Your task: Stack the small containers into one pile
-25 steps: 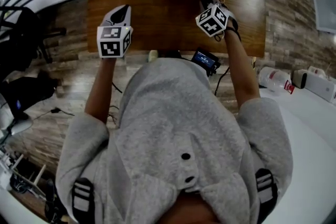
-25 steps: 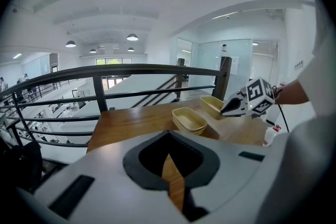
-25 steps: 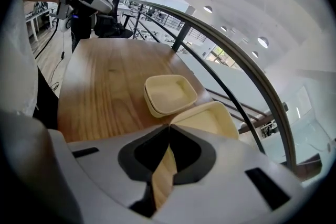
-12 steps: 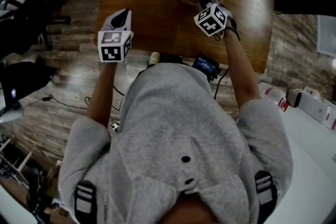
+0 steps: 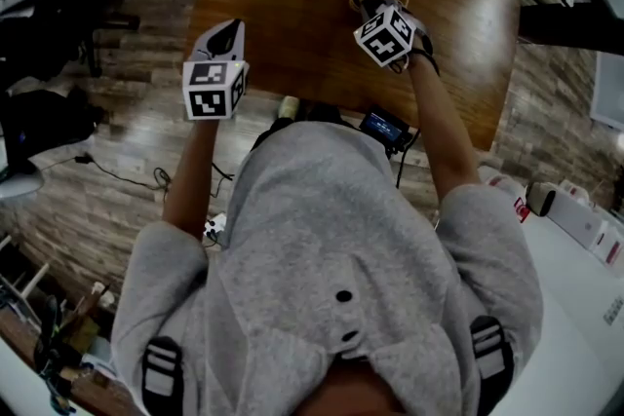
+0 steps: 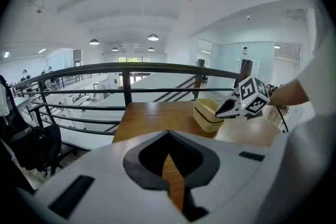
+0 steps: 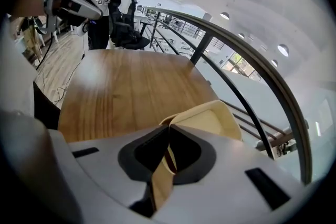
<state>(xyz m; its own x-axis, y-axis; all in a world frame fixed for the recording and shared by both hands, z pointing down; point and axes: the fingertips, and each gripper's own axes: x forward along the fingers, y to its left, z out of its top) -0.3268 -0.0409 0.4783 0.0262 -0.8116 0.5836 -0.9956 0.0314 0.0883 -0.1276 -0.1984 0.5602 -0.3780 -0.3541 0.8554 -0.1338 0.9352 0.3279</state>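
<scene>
Wooden table [image 5: 292, 5] with a dark railing along its far edge, in a bright white hall. Two small tan containers are together near the far edge of the table, right of its middle. The upper container [image 6: 206, 107] is set into the lower container [image 6: 208, 125], so that only the lower one's rim and part of its wall show beneath it. From the head view the lower rim peeks out on the left side.

The right gripper [image 7: 168, 149] reaches down from the near side, and its jaws are clamped on the near wall of the upper container, one jaw inside and one outside.

The left gripper [image 6: 168, 165] hovers above the near left corner of the table, well apart from the containers. Its jaws are closed together with nothing between them; only a thin strip of wood shows through the slit.

A small dark device with a lit screen [image 5: 380, 124] sits at the near edge of the table. The person wears a grey hooded top [image 5: 331, 248] and stands over a wood-plank floor [image 5: 107, 170].
</scene>
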